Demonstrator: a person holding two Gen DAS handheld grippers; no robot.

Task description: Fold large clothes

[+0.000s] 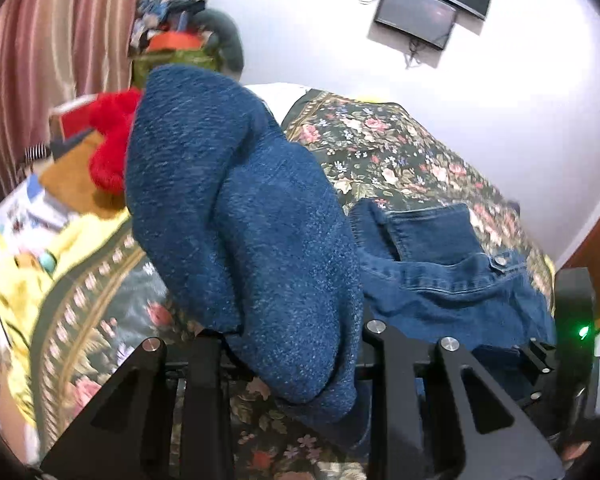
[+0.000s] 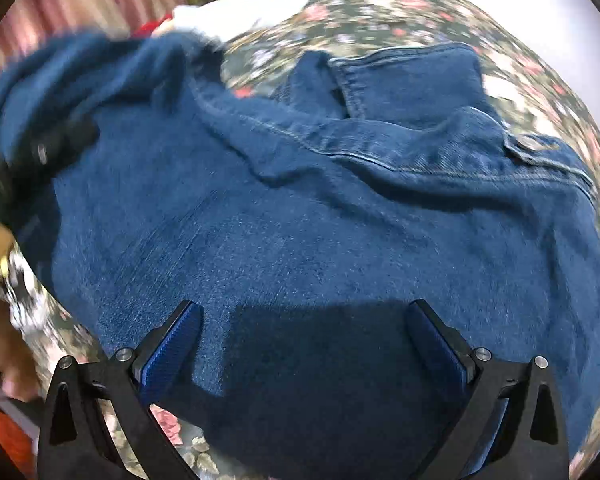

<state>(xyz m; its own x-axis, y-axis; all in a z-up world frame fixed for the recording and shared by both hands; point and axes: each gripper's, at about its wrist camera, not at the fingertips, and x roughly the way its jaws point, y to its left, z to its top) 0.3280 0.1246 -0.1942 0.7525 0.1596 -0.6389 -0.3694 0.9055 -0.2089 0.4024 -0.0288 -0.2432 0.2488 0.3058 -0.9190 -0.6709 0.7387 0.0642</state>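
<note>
A blue denim jacket point(image 2: 320, 220) lies spread over a floral bedspread point(image 2: 380, 12), with its collar and a buttoned pocket flap toward the far right. My left gripper point(image 1: 292, 344) is shut on a fold of the denim jacket point(image 1: 236, 208), and the cloth rises from between the black fingers as a raised bulge. The pads themselves are hidden by the fabric. My right gripper point(image 2: 304, 320) hovers open just above the jacket's near part, its blue pads point(image 2: 172, 344) wide apart with nothing between them. In the right wrist view the left gripper shows as a dark blur at the jacket's left edge.
The floral bedspread point(image 1: 400, 152) covers the bed. A red knit garment point(image 1: 112, 140) and a heap of clothes point(image 1: 172, 20) lie at the far left before a striped curtain point(image 1: 40, 60). Yellow cloth point(image 1: 20, 280) sits at the left edge. Two screens point(image 1: 420, 12) hang on the white wall.
</note>
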